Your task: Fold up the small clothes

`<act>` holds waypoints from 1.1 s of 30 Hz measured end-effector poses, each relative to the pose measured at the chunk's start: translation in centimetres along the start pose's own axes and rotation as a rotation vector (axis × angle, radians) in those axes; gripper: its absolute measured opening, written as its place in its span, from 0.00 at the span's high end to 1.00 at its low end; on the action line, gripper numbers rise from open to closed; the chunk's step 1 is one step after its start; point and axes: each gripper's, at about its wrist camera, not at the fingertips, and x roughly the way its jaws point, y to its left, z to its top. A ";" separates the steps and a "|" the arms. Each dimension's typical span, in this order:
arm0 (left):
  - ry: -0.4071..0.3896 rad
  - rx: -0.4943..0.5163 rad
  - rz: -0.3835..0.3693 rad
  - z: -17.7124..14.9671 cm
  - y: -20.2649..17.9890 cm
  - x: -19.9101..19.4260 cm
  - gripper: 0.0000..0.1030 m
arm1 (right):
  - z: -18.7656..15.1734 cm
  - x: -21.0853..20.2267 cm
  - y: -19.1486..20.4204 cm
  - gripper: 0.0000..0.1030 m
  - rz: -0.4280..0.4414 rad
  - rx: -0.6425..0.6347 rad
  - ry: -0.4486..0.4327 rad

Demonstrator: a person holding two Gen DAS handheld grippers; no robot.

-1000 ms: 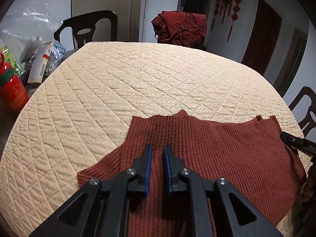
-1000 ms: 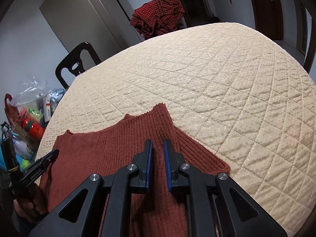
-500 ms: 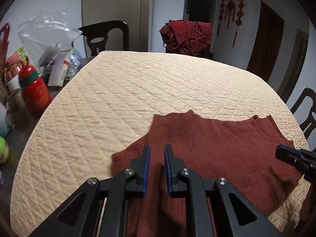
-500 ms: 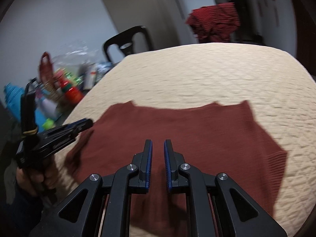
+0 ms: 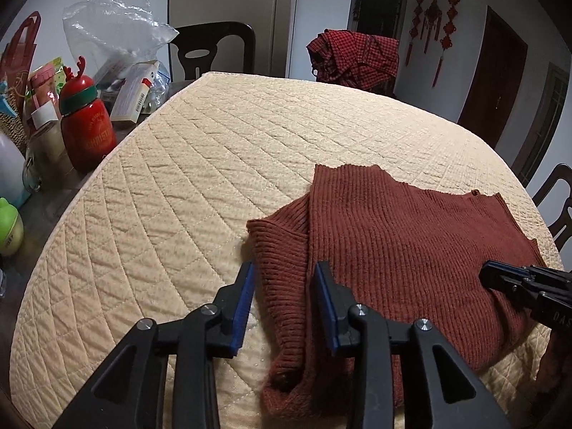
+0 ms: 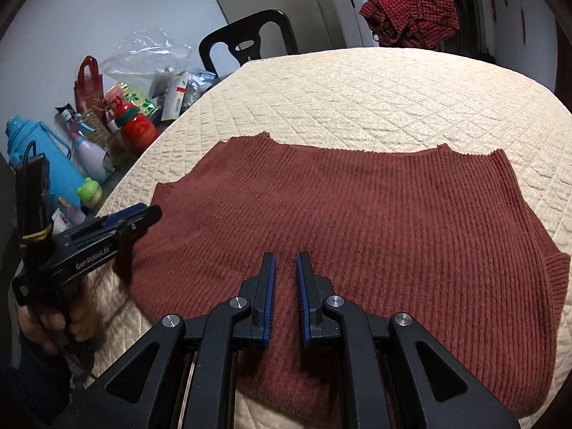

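My opening left gripper (image 5: pixel 284 300) straddles the rust-red ribbed knit sweater's (image 5: pixel 400 250) sleeve; right gripper (image 6: pixel 285 282), nearly closed and empty, hovers over its near hem.

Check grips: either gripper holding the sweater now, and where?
Nothing is held. The left gripper is opening, astride the folded sleeve of the sweater, pads clear. The right gripper hangs over it, nearly shut, empty.
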 end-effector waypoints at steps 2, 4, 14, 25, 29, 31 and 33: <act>0.001 0.002 0.001 0.0 -0.1 0.1 0.64 | 0.2 0.1 0.2 0.89 -0.010 -0.007 0.000; -0.002 0.007 0.004 -0.1 -0.2 0.1 0.64 | 0.5 0.2 0.2 0.89 -0.017 -0.002 -0.001; 0.004 -0.015 -0.015 -0.2 0.3 0.1 0.61 | 2.8 2.1 -0.5 0.89 -0.047 0.031 0.002; 0.007 -0.032 -0.027 -0.1 0.9 0.2 0.58 | 3.2 1.4 0.2 0.89 -0.066 0.006 -0.009; -0.003 -0.040 -0.037 0.0 1.3 -0.3 0.58 | 1.2 -0.3 0.7 0.89 -0.047 0.004 -0.006; -0.016 -0.066 -0.055 -0.1 1.9 -0.8 0.58 | 0.0 -0.8 0.9 0.89 -0.043 0.006 0.004; -0.022 -0.099 -0.075 -0.2 2.8 -1.0 0.58 | -1.0 -1.1 1.1 0.89 -0.037 0.002 0.012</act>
